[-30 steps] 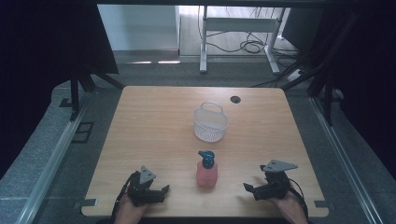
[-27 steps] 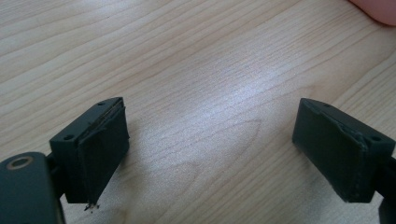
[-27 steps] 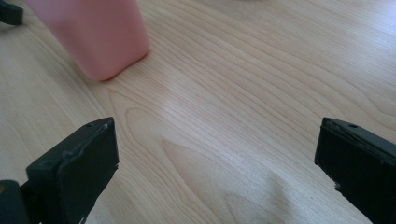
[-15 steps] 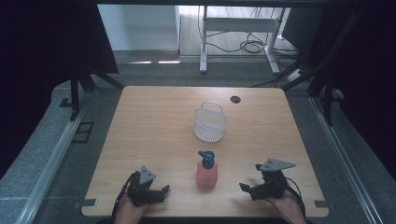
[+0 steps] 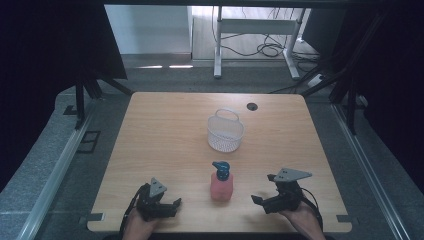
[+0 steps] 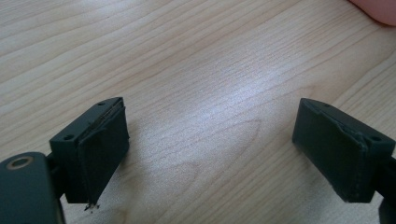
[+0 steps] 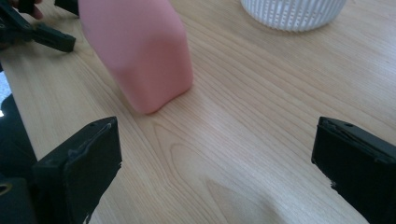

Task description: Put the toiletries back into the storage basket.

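Bottle (image 5: 221, 181): upright on surface, untouched, near basket (image 5: 225, 131).
Left gripper (image 5: 167, 206): jaws apart, empty.
Right gripper (image 5: 260, 201): jaws apart, beside bottle.
Left: grasping, all else.

Left claw (image 5: 172, 204) low at the desk's near edge, jaws wide apart; right claw (image 5: 258, 200) likewise, near the near-right corner, gaping.

Pink bottle (image 5: 221, 183) upright between both claws — white basket (image 5: 225, 132) beyond.
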Demonstrator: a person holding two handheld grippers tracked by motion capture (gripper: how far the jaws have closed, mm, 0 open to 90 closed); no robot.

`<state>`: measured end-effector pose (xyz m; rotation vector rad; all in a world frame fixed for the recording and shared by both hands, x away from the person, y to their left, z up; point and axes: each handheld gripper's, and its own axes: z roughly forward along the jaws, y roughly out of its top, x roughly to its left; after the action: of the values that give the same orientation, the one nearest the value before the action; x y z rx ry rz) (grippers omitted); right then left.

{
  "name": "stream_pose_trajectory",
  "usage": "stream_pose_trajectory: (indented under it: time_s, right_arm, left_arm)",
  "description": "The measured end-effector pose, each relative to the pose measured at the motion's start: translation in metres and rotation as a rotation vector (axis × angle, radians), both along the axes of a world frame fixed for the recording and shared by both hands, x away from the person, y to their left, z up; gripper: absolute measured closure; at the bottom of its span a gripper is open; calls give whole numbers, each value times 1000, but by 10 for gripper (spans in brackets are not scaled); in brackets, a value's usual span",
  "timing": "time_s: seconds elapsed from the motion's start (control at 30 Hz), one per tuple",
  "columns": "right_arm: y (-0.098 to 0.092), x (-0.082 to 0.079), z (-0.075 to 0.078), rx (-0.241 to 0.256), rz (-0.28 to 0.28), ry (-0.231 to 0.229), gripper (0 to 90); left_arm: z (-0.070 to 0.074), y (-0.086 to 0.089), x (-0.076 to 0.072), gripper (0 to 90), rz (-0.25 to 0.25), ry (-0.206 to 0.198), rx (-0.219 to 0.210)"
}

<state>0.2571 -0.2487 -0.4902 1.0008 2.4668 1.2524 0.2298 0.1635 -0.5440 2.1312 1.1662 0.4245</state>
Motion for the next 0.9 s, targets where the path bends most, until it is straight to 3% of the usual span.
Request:
stream_pose_trajectory:
  time_s: [0.9]
  right_arm:
    - [35, 8, 20, 48, 125, -13, 63]
  left_arm:
    - [0, 0, 0, 104, 3, -1, -3]
